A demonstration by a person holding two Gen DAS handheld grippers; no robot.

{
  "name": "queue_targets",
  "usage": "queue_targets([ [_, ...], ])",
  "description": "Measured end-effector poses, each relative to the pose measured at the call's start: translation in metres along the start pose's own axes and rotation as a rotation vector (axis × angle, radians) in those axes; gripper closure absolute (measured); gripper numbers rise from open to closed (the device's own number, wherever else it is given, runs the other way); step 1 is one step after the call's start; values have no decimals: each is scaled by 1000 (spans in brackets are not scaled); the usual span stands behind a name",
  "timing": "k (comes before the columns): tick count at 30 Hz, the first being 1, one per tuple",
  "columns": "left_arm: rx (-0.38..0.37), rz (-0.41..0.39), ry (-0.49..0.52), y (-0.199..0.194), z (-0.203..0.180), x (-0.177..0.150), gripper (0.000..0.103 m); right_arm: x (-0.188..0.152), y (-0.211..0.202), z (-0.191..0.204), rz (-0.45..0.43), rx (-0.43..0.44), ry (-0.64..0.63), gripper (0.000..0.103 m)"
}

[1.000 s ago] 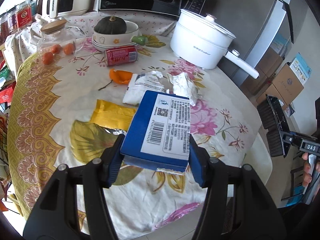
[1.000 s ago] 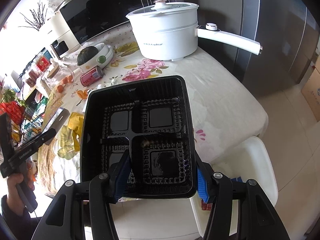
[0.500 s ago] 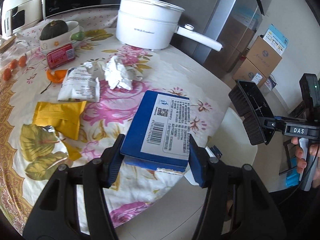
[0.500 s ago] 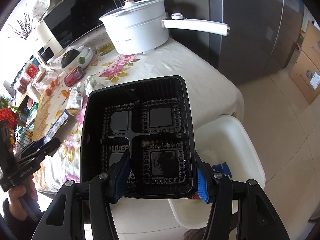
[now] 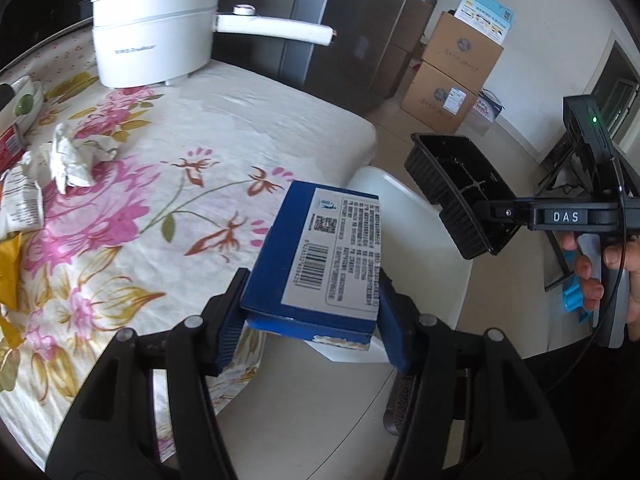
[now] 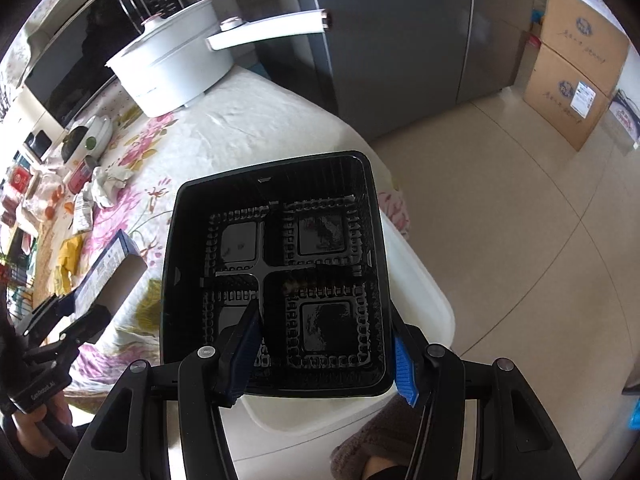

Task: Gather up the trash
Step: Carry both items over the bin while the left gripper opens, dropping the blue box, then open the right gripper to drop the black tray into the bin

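The left gripper [image 5: 310, 312] clamps the blue box [image 5: 320, 264], the right gripper [image 6: 324, 360] the black tray [image 6: 276, 264]; both have swung off the table [image 5: 248, 120] to hang over the white bin [image 6: 420, 292], ready for dropping.

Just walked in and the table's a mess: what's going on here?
A person is clearing trash with a handheld tool in each hand. The left tool grips a blue box, the right tool a black tray. Both are held over the white bin beside the table. Crumpled paper and wrappers are on the table.
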State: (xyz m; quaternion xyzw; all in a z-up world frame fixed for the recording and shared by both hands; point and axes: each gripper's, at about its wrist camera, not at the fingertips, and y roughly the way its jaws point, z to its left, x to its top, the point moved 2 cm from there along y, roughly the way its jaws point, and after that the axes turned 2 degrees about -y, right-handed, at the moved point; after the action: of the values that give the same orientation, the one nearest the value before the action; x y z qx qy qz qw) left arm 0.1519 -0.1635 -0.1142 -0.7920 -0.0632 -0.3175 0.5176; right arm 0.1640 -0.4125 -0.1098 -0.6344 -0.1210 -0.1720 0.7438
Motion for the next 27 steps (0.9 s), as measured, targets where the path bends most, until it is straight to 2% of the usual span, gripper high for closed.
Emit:
queue_targets([
  [7,-10,57,48,40,-24,2,42,-11,7,-37,33,-31,37,45],
  [15,-4,66,70,63,-29,3,42,-13,17,-56,61,-62,57,45],
  [16,7,62,76,64,-29,4,39,-12,18,-57,63,-63,59,45],
  [17,19,67,78,65,-29,5,26,-12,18,-58,64,-65,60,45],
  [19,15,83,57,66,-28,7,16,-11,19,-59,65,-67,59,45],
  [25,42,79,92,56,-34,6,4,-11,21,-56,69,-67,51,45],
  [27,40,75,80,50,-29,7,3,-12,21,-54,74,-67,48,44],
])
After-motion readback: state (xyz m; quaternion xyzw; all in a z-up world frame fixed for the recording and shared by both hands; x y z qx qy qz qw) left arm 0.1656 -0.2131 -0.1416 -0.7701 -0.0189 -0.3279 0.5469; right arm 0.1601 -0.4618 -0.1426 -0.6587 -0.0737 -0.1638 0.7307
